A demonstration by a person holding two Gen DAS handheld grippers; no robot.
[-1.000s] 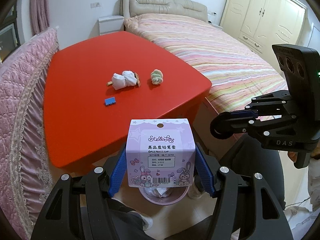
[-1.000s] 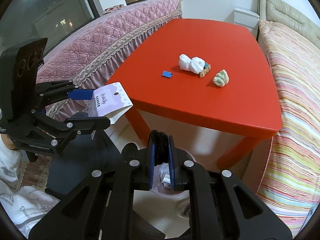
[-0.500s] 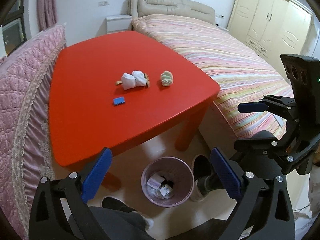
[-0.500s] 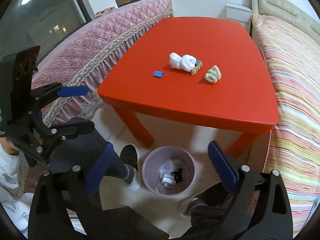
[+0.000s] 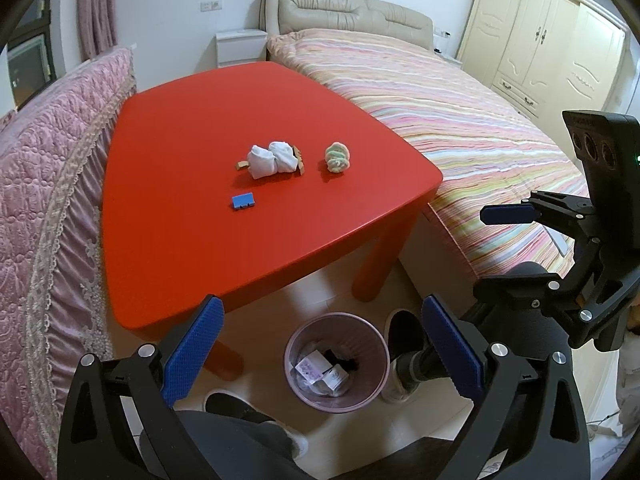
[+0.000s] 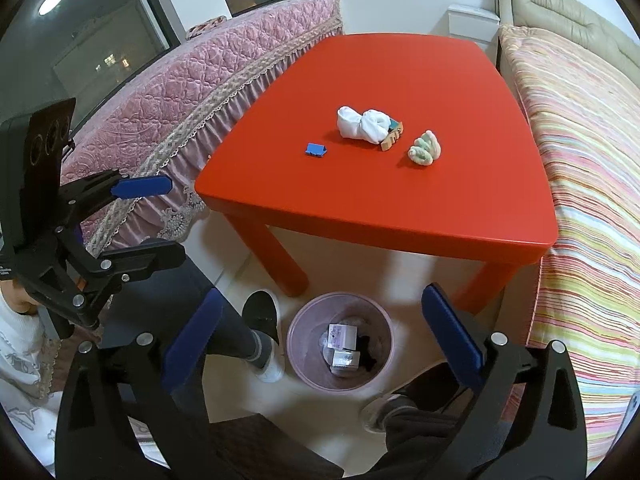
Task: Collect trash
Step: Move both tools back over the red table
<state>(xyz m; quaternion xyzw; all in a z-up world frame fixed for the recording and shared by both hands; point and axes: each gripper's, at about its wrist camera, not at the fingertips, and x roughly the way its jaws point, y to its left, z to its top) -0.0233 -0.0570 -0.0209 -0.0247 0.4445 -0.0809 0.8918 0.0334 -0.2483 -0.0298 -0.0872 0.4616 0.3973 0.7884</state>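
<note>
Both tools hang over the floor with nothing in them. The left gripper (image 5: 320, 344) has its jaws wide apart, and the right gripper (image 6: 320, 336) does too. Right below and between each pair of jaws sits the round pink bin (image 5: 337, 362), likely so trash can drop straight in. Small paper boxes (image 6: 343, 344) lie at its bottom.

Ahead of the jaws is the smooth red worktop (image 5: 168, 200) with soft, rounded corners. More trash waits there, well apart from both tools. A white cloth bundle (image 5: 270, 159) looks soft and squishy, and it touches some little brown wooden-looking bits (image 5: 299, 160). Just beside them is a pale green crumpled ball (image 5: 338, 157). Nearer the jaws lies a small flat blue piece (image 5: 243, 201) that looks hard.
</note>
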